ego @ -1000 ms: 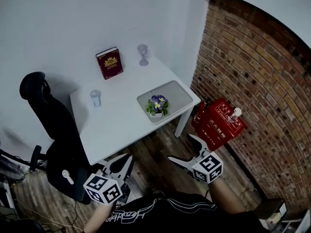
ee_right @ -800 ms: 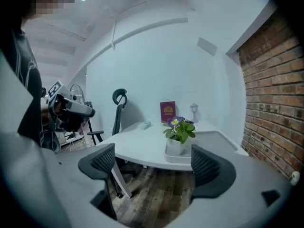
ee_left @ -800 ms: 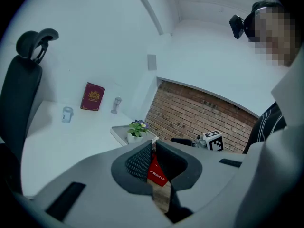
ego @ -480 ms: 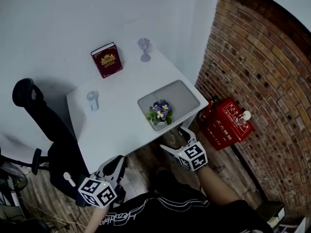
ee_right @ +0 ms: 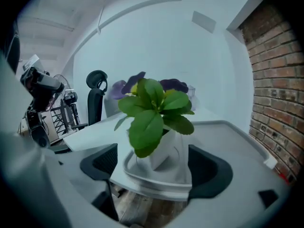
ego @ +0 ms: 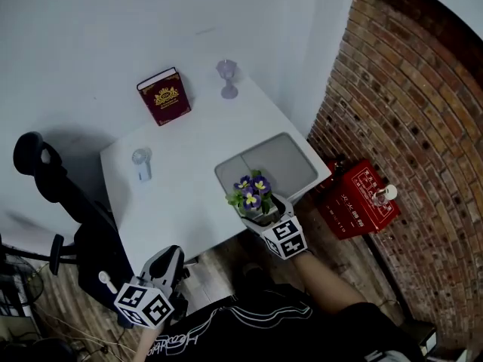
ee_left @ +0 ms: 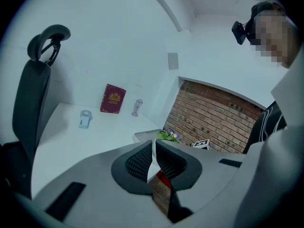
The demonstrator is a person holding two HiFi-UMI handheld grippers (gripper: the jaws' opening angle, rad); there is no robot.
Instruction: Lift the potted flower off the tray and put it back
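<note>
Head view puts the small white pot of purple-and-yellow flowers with green leaves (ego: 252, 196) just below the frame's centre. It stands on the lower-left corner of the shallow grey rectangular tray (ego: 290, 161), which lies at the right end of the white table (ego: 173, 194). The right gripper (ego: 264, 214) reaches in from below, its marker cube just under the blooms.

In the right gripper view the potted flower (ee_right: 159, 127) fills the middle. The black padded jaws stand wide on either side of the pot and of the tray's rounded corner (ee_right: 152, 182). They have just been closing a little, but a gap shows on both sides, so the pads press on nothing.

The left gripper (ego: 170, 258) hangs at the lower left of the head view, off the table's edge. In its own view, the left gripper (ee_left: 153, 160) has its jaws brought together with nothing between them.

A dark red book with a gold emblem (ego: 163, 96), a stemmed clear glass (ego: 227, 78) and a small clear tumbler (ego: 141, 161) sit well apart from the tray, toward the upper left.

By my reading, only the reach is nearly finished. The pot rests on the tray unlifted, so the clench, the lift clear, the setting back and the release all remain. The jaws also bracket the tray's corner, so the grip should land on the pot's wall above the rim.
</note>
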